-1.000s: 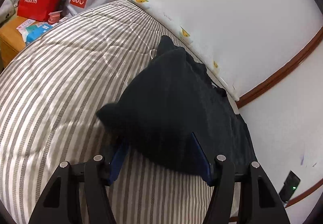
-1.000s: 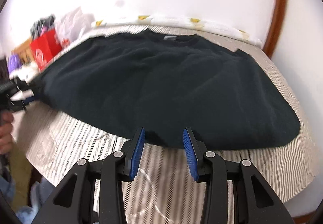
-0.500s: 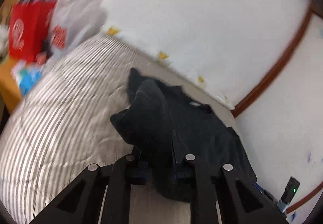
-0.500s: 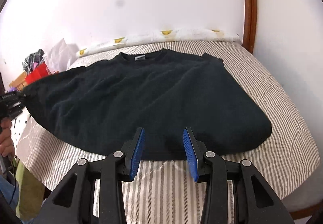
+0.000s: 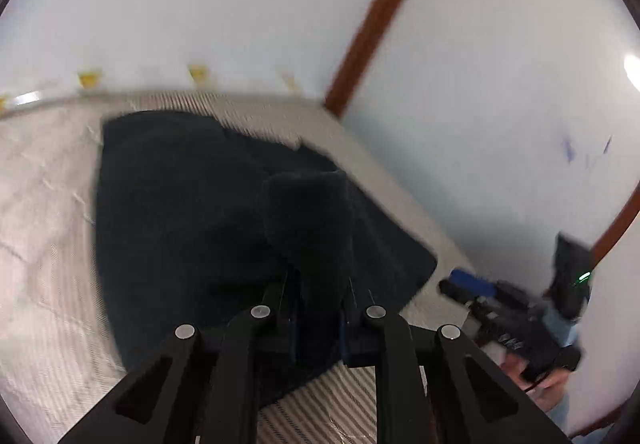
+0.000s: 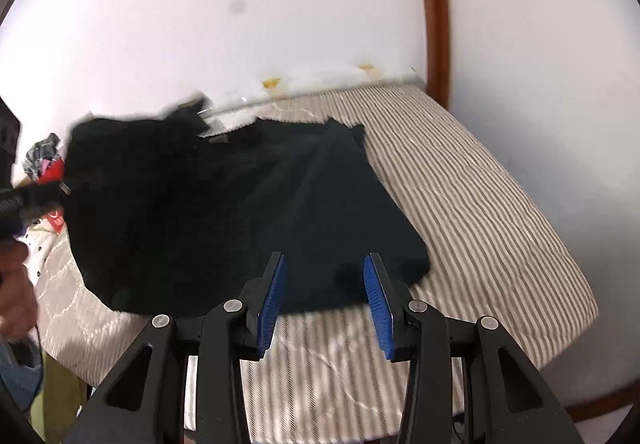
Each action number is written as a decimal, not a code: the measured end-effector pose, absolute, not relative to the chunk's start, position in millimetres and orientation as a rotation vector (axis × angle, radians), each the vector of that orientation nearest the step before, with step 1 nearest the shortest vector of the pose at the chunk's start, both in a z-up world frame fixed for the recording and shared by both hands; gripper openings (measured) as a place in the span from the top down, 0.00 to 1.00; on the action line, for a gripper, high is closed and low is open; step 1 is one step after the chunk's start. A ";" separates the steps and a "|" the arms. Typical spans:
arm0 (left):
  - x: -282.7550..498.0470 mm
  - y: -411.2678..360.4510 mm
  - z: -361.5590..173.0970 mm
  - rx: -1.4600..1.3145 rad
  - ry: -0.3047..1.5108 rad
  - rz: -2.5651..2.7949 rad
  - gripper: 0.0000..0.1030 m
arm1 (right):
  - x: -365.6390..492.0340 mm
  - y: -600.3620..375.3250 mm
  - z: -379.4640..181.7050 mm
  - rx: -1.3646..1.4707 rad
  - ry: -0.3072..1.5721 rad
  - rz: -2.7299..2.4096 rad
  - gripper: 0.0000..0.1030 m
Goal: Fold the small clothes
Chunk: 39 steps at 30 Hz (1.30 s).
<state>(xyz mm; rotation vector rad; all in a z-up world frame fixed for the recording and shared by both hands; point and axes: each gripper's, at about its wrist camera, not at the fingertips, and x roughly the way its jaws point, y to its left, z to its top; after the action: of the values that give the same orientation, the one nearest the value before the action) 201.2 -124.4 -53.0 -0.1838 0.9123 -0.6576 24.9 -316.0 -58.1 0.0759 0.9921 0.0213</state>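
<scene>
Your left gripper (image 5: 318, 308) is clenched on a fold of the black sweatshirt (image 5: 192, 211): its jaws have just been closing, and the cloth now bunches up between them and rises toward 12 o'clock in the left wrist view. From that pinch the garment drapes down and spreads toward 10 o'clock over the striped bed cover (image 5: 44, 244). The picture is smeared by motion, so the fabric's edges are soft.

Your right gripper (image 6: 324, 298) is released, its blue pads (image 6: 272, 300) standing apart with nothing pressed between them. They hover over the sweatshirt's near hem (image 6: 348, 284), and you cannot tell from this view whether the tips touch the cloth. In the right wrist view the sweatshirt (image 6: 240, 211) lies across the middle of the bed, its right half flat, while its left side at 9 to 10 o'clock is lifted off the cover and blurred. There the left gripper (image 6: 32, 199) shows at the frame edge, with your hand (image 6: 16, 284) below it at 8 o'clock.

In the left wrist view the right gripper (image 5: 504, 308) appears at 4 o'clock, just beyond the bed's corner. A brown wooden trim (image 6: 432, 15) runs up the white wall (image 6: 240, 3) at 1 o'clock in the right wrist view, and a red bag (image 6: 54, 167) peeks out at 9 o'clock behind the raised cloth
</scene>
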 end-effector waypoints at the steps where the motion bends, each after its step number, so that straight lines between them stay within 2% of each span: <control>1: 204.3 -129.7 -62.9 -0.179 0.949 -0.662 0.86 | 22.5 -317.3 -56.2 0.089 0.992 0.030 0.61; 3: 205.8 -134.3 -73.2 -0.163 0.977 -0.666 0.85 | 20.4 -316.2 -52.4 0.107 0.987 0.049 0.57; 4: 204.8 -135.5 -74.1 -0.154 0.980 -0.673 0.84 | 19.7 -314.0 -50.4 0.111 0.985 0.060 0.52; 6: 199.9 -134.9 -69.3 -0.131 0.965 -0.710 0.76 | 21.2 -304.4 -46.3 0.115 0.974 0.103 0.47; 8: 193.8 -127.1 -60.6 -0.145 0.934 -0.766 0.65 | 23.9 -290.6 -42.9 0.125 0.961 0.158 0.34; 11: 176.3 -112.8 -53.1 -0.126 0.895 -0.751 0.60 | 30.6 -270.6 -41.7 0.163 0.938 0.234 0.26; 12: 169.1 -102.1 -51.9 -0.111 0.880 -0.712 0.56 | 35.7 -262.0 -43.6 0.177 0.941 0.258 0.25; 13: 162.7 -91.7 -51.5 -0.107 0.868 -0.684 0.44 | 40.1 -254.8 -46.1 0.186 0.949 0.273 0.24; 14: 158.7 -78.3 -52.7 -0.106 0.851 -0.653 0.39 | 44.6 -247.6 -50.3 0.195 0.960 0.283 0.23; 21: 142.4 -20.5 -88.5 -0.122 0.913 -0.519 0.37 | 80.7 -217.7 -90.0 0.312 1.054 0.279 0.23; 27: 134.1 -23.8 -112.3 -0.110 0.941 -0.509 0.34 | 107.6 -195.9 -112.1 0.334 1.057 0.256 0.23; 28: 134.9 -26.3 -114.8 -0.112 0.940 -0.506 0.34 | 112.6 -192.5 -117.0 0.328 1.056 0.242 0.26; 30: 142.1 -31.5 -121.1 -0.127 0.950 -0.517 0.34 | 123.0 -186.7 -126.0 0.328 1.050 0.219 0.41; 33: 150.8 -44.0 -125.9 -0.131 0.992 -0.541 0.34 | 133.7 -181.3 -124.8 0.305 1.020 0.229 0.68; 34: 152.2 -47.5 -125.8 -0.126 0.993 -0.539 0.34 | 134.3 -181.9 -120.2 0.279 0.998 0.236 0.84; 39: 158.2 -69.5 -119.9 -0.058 0.975 -0.513 0.34 | 132.1 -203.4 -91.6 0.228 0.882 0.206 0.87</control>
<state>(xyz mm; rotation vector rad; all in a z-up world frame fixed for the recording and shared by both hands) 158.2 -69.5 -119.9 -0.0576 0.9752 -0.5126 132.1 -203.4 -91.6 0.2277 0.8816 0.2063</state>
